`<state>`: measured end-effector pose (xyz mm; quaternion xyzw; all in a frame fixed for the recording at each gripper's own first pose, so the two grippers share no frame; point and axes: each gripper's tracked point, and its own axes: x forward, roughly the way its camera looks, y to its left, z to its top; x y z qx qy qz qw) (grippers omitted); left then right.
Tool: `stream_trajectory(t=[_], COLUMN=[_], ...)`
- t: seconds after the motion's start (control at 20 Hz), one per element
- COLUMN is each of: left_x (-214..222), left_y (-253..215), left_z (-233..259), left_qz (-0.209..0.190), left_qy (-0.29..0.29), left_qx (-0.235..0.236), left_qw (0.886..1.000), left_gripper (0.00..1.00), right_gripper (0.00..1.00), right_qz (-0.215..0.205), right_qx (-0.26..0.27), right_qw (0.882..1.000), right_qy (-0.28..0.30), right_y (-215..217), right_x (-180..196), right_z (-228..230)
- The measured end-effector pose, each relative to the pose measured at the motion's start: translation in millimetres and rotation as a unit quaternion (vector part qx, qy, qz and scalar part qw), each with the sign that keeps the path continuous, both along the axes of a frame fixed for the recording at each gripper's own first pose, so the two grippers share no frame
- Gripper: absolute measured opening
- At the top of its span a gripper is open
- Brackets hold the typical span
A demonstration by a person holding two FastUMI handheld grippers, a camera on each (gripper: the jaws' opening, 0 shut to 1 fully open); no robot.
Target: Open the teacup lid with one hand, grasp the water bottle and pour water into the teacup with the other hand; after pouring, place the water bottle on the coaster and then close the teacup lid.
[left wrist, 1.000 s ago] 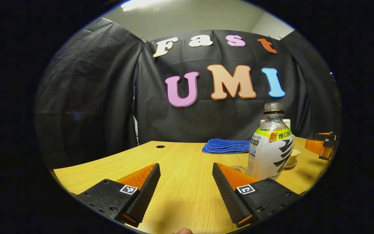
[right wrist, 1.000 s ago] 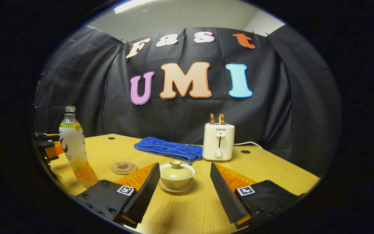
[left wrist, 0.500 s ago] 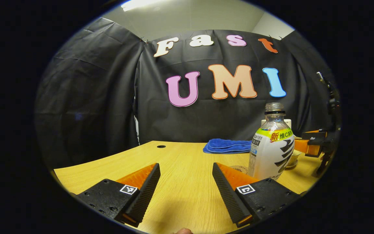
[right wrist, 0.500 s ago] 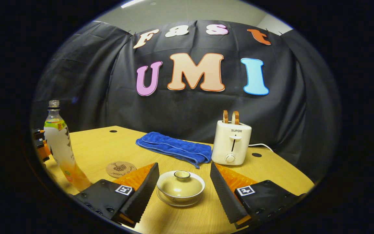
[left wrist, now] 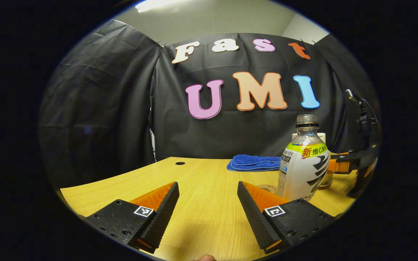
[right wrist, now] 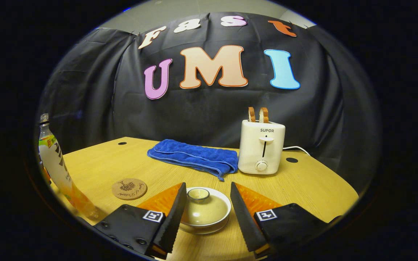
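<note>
A pale lidded teacup (right wrist: 204, 212) on its saucer sits low between the fingers of my right gripper (right wrist: 208, 183), which is open and straddles the lid knob (right wrist: 198, 194) without touching it. The cork coaster (right wrist: 129, 188) lies to the cup's left. The uncapped water bottle (left wrist: 303, 163) stands upright on the table, just right of and beyond my left gripper (left wrist: 207, 183), which is open and holds nothing. The bottle (right wrist: 54, 163) also stands at the far left in the right gripper view. In the left gripper view the right gripper (left wrist: 343, 165) hovers behind the bottle.
A folded blue towel (right wrist: 194, 157) and a white toaster (right wrist: 261, 146) holding two slices stand at the back of the wooden table (right wrist: 303, 185). The toaster's cord trails right. Black cloth walls close the booth on three sides.
My right gripper has come forward and down over the teacup, and its fingers have narrowed a little around the lid. The left gripper and the bottle have stayed put.
</note>
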<state>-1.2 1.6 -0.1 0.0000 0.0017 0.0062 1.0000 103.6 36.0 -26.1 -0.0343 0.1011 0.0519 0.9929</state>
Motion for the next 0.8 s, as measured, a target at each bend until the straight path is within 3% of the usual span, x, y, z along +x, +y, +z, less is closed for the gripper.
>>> stream_trajectory(t=[0.05,0.2,0.25,0.35,0.4,0.45,0.5,0.8], left_x=[0,0,0,0,0,-1,0,1], left_y=[0,0,0,0,0,0,1,0], left_z=[0,0,0,0,0,0,-1,-2], left_qz=[0.000,0.000,0.000,0.000,0.000,0.000,0.002,0.003], left_qy=[0.000,0.000,0.000,0.001,0.001,0.001,0.001,0.002], left_qx=[0.000,0.000,0.000,-0.001,-0.001,-0.001,-0.001,-0.002], left_qw=[1.000,1.000,1.000,1.000,1.000,1.000,1.000,1.000], left_gripper=[0.94,0.94,0.94,0.94,0.95,0.95,0.95,0.94], right_gripper=[0.79,0.67,0.47,0.47,0.55,0.37,0.34,0.28], right_qz=[0.003,0.017,0.016,0.016,0.018,0.019,0.021,0.035], right_qx=[-0.008,-0.026,-0.031,-0.040,-0.042,-0.046,-0.051,-0.022], right_qw=[1.000,1.000,0.999,0.999,0.999,0.999,0.998,0.999], right_qy=[0.000,0.001,0.003,0.007,0.011,0.013,0.017,0.014], right_y=[1,9,11,11,14,14,13,21], right_x=[1,3,3,4,7,7,8,2], right_z=[0,-1,-2,-3,-6,-7,-6,3])
